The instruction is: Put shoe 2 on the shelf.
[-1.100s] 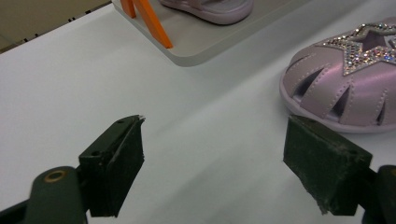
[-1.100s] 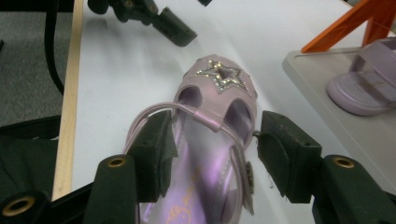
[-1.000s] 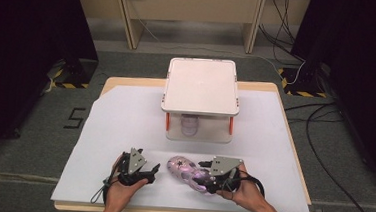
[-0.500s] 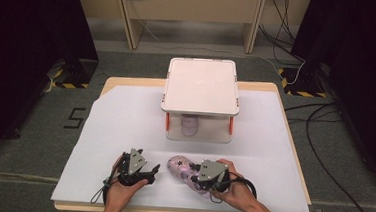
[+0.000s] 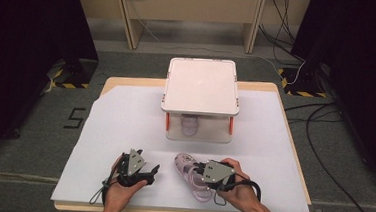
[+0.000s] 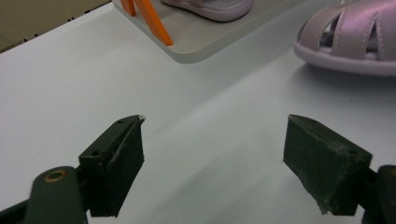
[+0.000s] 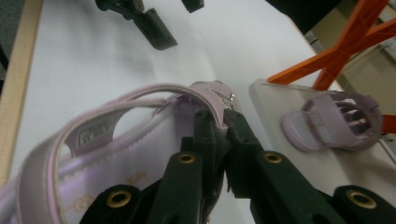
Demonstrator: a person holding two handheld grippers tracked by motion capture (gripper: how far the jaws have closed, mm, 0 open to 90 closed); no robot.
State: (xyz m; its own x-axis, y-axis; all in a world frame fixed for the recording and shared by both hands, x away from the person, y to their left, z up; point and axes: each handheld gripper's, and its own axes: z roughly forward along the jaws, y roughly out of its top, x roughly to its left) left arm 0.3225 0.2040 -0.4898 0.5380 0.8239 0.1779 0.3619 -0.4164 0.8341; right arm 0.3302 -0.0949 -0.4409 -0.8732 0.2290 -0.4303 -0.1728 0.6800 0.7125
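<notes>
A lilac strappy sandal (image 5: 186, 168) lies on the white sheet near the table's front, toe to the far left. My right gripper (image 5: 200, 177) reaches into it from the right. In the right gripper view its jaws (image 7: 222, 123) are shut on the sandal's (image 7: 140, 135) upper strap. A matching sandal (image 5: 189, 124) sits on the lower shelf of a white two-tier rack (image 5: 201, 84), and is seen again in the right gripper view (image 7: 331, 121). My left gripper (image 5: 152, 172) rests on the sheet to the left, open and holding nothing (image 6: 215, 140), with the sandal's toe (image 6: 355, 37) ahead to its right.
The rack has orange legs (image 6: 149, 18) and a pale base (image 6: 210, 42), and stands mid-table behind both grippers. The white sheet (image 5: 125, 116) covers most of the wooden table (image 5: 112, 83). Cables trail from both grippers over the front edge.
My right gripper has shifted a little left, into the sandal, and now pinches its strap. The left gripper has stayed where it was.
</notes>
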